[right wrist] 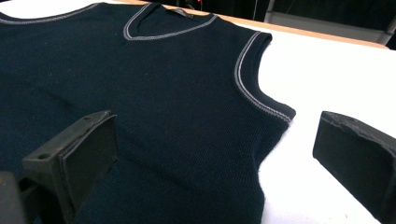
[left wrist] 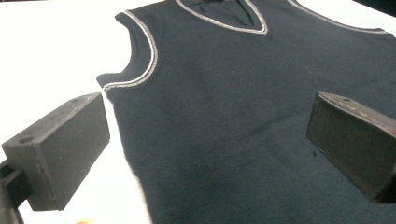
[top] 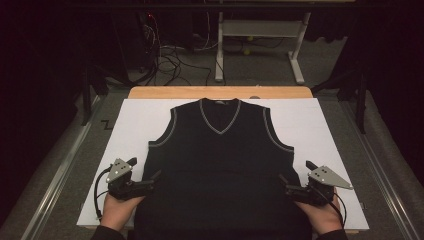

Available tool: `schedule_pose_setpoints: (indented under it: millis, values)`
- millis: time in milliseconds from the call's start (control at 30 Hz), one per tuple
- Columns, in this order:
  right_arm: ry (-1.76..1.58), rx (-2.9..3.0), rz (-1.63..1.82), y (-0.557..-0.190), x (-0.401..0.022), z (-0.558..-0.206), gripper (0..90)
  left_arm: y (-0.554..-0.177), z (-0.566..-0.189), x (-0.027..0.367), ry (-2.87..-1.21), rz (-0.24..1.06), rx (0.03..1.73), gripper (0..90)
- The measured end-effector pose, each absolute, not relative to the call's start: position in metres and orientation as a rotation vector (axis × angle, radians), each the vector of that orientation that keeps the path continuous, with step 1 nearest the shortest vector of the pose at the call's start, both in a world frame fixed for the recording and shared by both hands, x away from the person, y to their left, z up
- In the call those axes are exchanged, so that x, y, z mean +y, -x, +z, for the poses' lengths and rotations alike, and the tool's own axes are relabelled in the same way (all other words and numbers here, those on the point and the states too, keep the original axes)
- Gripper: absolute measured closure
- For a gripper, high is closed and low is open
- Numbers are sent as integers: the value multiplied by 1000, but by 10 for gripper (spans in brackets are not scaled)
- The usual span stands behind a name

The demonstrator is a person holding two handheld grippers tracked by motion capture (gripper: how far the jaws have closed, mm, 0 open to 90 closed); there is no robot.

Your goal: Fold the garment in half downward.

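— 1 vest [top: 220, 165], dark navy, lies flat and face up on the white sheet [top: 325, 130], neck toward the far edge, hem toward the person.

— Any trim?

— Pale piping runs round the V-neck [top: 220, 116] and both armholes. The body looks smooth, with only faint creases in the left gripper view.

— Where are the grippers?

— 2 of them, 1 at each lower side of the vest. The left gripper [top: 150, 177] sits at the vest's left side edge, below the armhole; the right gripper [top: 295, 177] sits at the right side edge, mirrored. Each is held in a hand [top: 119, 207] coming in from the bottom.

— Are the jaws closed on the cloth?

— No. In the left gripper view the 2 jaws are spread wide, 1 over the white sheet just beside the side seam, the other over the dark knit [left wrist: 243, 121]. In the right gripper view they are spread just as wide, 1 over the knit [right wrist: 177, 116], the other over the sheet [right wrist: 327, 79]. Nothing is pinched between either pair.

— Do they touch the vest?

— Cannot tell from these views.

— What lies beyond?

— The sheet covers a wooden table [top: 220, 92], whose far edge shows past the collar. Behind it, cables [top: 170, 62] lie on grey floor by a white stand [top: 260, 45].
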State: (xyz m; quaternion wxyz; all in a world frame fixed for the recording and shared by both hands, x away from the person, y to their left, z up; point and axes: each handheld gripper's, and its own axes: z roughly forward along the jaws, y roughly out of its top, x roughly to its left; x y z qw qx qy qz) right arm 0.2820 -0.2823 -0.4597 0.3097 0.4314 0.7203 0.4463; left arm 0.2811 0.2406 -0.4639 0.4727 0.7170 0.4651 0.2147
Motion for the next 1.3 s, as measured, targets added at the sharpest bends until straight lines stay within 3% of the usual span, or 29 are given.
schedule_pose_setpoints:
  millis: [500,800,1133,1200,1300]
  values:
    - [-1207,1973,1112,-287,-285,-466,61,-287,-467,250,-1775,493,1245,58]
    - [-1279,2006,1048,-295,-292,-470,130,-294,-474,252,-1839,433,1349,139]
    - [-1378,2078,1014,-302,-295,-473,287,-300,-482,253,-1913,372,1408,249]
    - [-1389,2088,1018,-304,-296,-474,338,-302,-483,254,-1914,376,1411,323]
    - [-1421,2093,1027,-307,-296,-474,401,-307,-484,256,-1898,368,1423,362]
